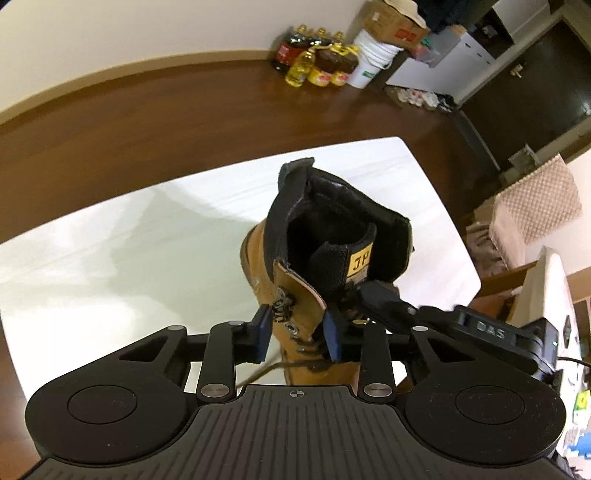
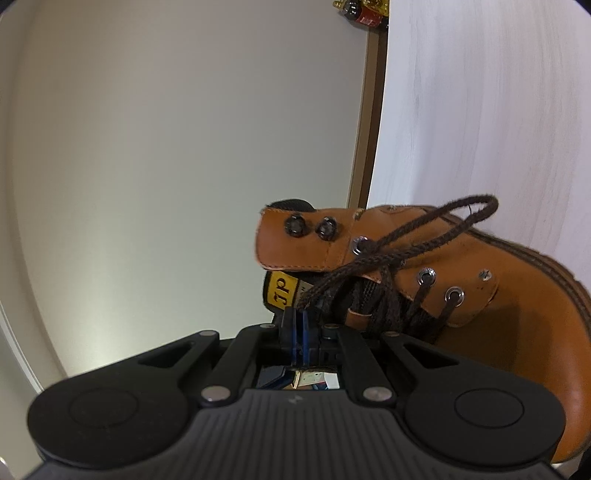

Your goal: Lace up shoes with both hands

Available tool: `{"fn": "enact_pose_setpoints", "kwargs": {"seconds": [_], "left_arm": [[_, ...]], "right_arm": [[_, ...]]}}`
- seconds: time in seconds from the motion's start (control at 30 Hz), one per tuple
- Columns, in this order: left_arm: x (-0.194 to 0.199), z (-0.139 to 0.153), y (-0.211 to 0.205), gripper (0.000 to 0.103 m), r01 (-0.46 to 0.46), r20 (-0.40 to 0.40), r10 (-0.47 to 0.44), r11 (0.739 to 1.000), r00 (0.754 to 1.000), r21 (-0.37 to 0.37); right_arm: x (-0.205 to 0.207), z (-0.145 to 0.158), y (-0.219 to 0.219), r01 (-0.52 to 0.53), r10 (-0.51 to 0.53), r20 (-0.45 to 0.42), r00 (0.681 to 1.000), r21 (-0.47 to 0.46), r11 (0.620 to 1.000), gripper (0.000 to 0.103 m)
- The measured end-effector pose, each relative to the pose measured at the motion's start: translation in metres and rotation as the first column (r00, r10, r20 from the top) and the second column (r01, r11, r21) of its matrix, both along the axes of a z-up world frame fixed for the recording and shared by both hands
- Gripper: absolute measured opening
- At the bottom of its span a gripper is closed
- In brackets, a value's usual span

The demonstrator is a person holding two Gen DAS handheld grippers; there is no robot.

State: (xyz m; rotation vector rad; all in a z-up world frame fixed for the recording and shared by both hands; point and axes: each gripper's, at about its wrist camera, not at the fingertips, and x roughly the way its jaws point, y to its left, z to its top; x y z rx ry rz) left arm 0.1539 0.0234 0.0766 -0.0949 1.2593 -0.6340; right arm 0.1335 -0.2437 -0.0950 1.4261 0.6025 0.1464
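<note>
Tan leather marks the boot (image 1: 317, 258) standing upright on a white table (image 1: 129, 240), its dark padded collar gaping toward the left wrist camera. The left gripper (image 1: 297, 338) straddles the boot's left eyelet flap (image 1: 295, 295), blue pads (image 1: 263, 332) apart on either side; whether they press the leather cannot be told. Just to the right, the right gripper (image 1: 380, 295) reaches in across the tongue. From its own camera, the right gripper (image 2: 302, 332) shows jaws together, clamped on the dark brown lace (image 2: 388, 254), which runs up from the pads and loops out of an eyelet over the boot (image 2: 480, 295). Beyond the table lies a dark wooden floor (image 1: 184, 110); against the pale wall stand yellow oil bottles (image 1: 314, 59), then a white bucket (image 1: 369, 59) and a cardboard box (image 1: 395, 22), with a dark door (image 1: 535, 92) farthest right.
</note>
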Motion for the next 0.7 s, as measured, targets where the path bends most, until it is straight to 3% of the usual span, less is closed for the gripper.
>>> {"fn": "enact_pose_setpoints", "kwargs": {"seconds": [0.23,0.7], "left_arm": [[0.009,-0.008,-0.004,0.033,0.016,-0.002,-0.016,1.0,1.0,-0.017],[0.013,-0.013,0.001,0.039,0.027,0.001,-0.027,0.999,1.0,-0.039]], "right_arm": [[0.009,-0.006,0.016,-0.009,0.009,-0.006,1.0,-0.093,0.996,0.004],[0.014,-0.008,0.028,-0.064,0.059,-0.031,0.998,-0.16,0.985,0.004]]}}
